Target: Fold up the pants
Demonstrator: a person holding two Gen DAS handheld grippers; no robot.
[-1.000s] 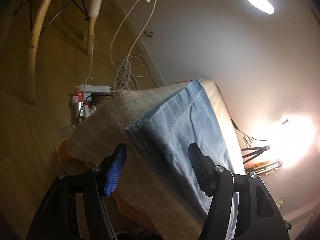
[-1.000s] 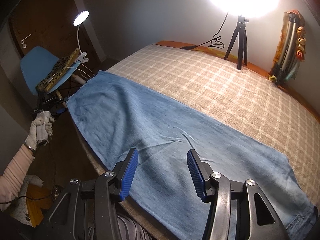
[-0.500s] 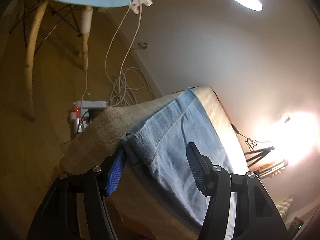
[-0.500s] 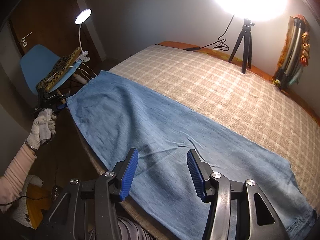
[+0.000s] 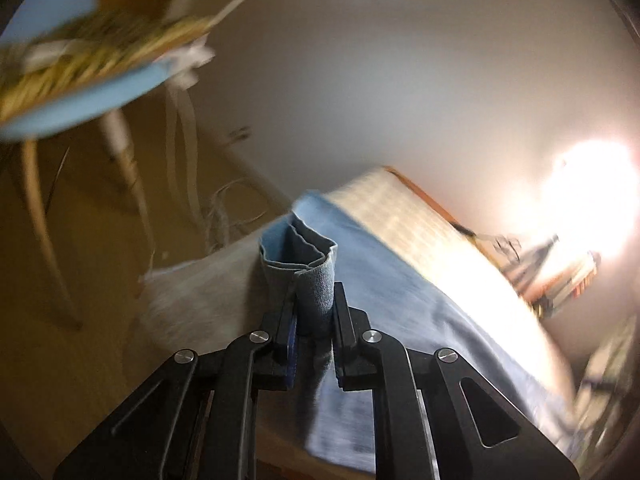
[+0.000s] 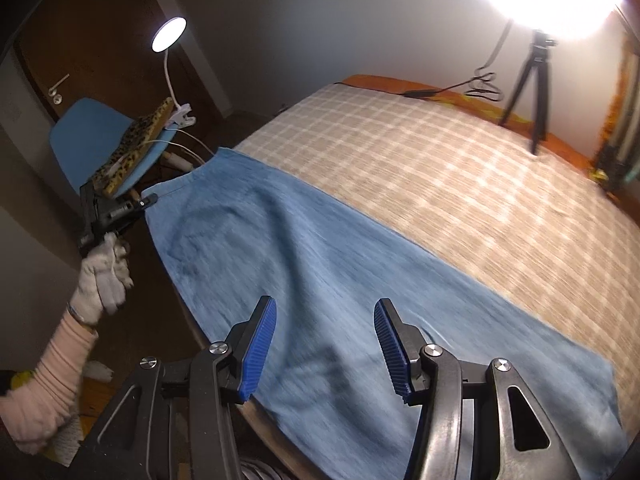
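Pants (image 6: 320, 264) — light blue denim, laid flat and lengthwise along the near-left edge of the bed (image 6: 460, 168), one end at the far-left corner, the other running off at the near right. Left gripper (image 5: 314, 312) has just been closing and now pinches a bunched corner of that far end between its fingers (image 5: 340, 320); the fabric stands up past the tips in a loose, crumpled tuck. Right gripper (image 6: 324, 344) hovers over the middle of the pants, fingers about half open, nothing held.

Risks, as judged from here:
- Left hold looks shallow and takes several layers unevenly — a pull along the bed could let the inner layer slip out and leave the fold skewed.
- Only one corner is held; dragging it may twist the cloth or slide the whole garment off the bed edge.
- Chair (image 6: 92, 136) with clip lamp (image 6: 170, 34) and cables stands just beside the left gripper — a wide swing could snag them.
- Tripod light (image 6: 536, 80) on the far side of the bed could be knocked if the blanket shifts.
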